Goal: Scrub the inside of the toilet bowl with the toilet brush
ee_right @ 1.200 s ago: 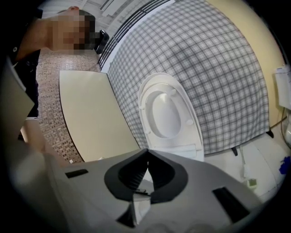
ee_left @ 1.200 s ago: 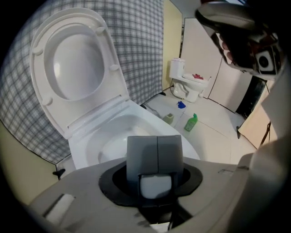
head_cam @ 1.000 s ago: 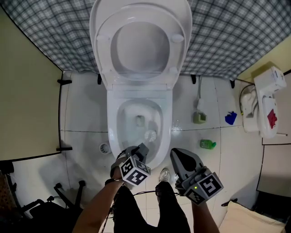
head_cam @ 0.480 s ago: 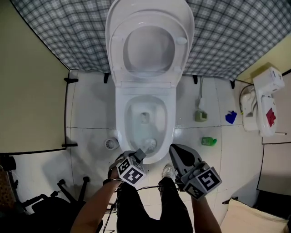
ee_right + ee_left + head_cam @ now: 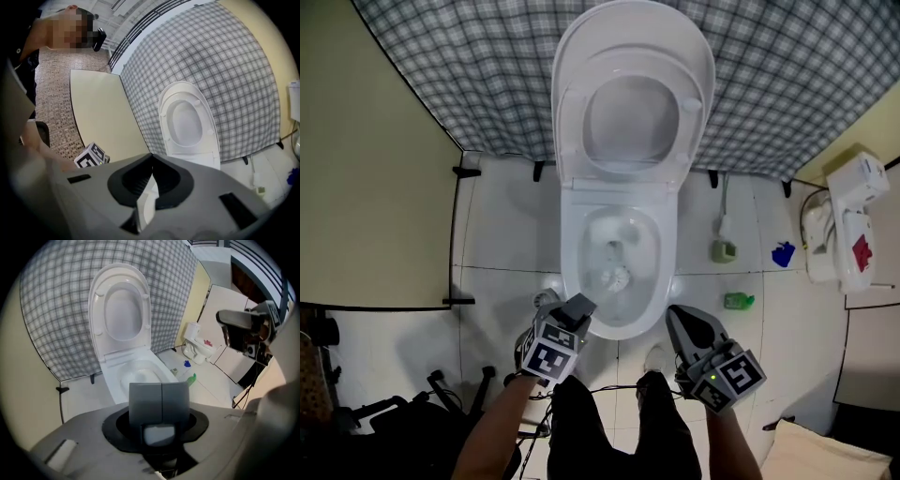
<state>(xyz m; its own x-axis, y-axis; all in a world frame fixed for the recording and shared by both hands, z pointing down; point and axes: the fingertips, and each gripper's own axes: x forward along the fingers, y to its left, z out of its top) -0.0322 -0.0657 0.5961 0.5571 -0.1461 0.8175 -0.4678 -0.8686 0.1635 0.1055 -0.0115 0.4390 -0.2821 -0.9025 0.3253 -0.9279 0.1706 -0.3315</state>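
A white toilet [image 5: 581, 281] stands with seat and lid [image 5: 630, 84] raised against a plaid curtain. The white brush head [image 5: 617, 277] sits inside the bowl, near its middle. Its handle runs back to my left gripper [image 5: 577, 309], which is shut on it just over the bowl's front-left rim. In the left gripper view the grey jaws [image 5: 161, 398] meet above the white handle [image 5: 158, 434], and the bowl [image 5: 136, 372] lies beyond. My right gripper [image 5: 683, 323] hovers beside the bowl's front right, shut with nothing in it; its tips [image 5: 151, 159] touch.
On the tiles to the right lie a green bottle [image 5: 738, 301], a blue object [image 5: 783, 254] and a small green holder [image 5: 724, 250]. A white fixture [image 5: 848, 230] stands far right, a beige panel [image 5: 366, 187] left. Floor drain [image 5: 546, 298] and my shoes [image 5: 654, 358] are near the bowl.
My left gripper has risen and rolled, and the brush head has shifted from the bowl's front right toward its middle. The right gripper has barely moved.
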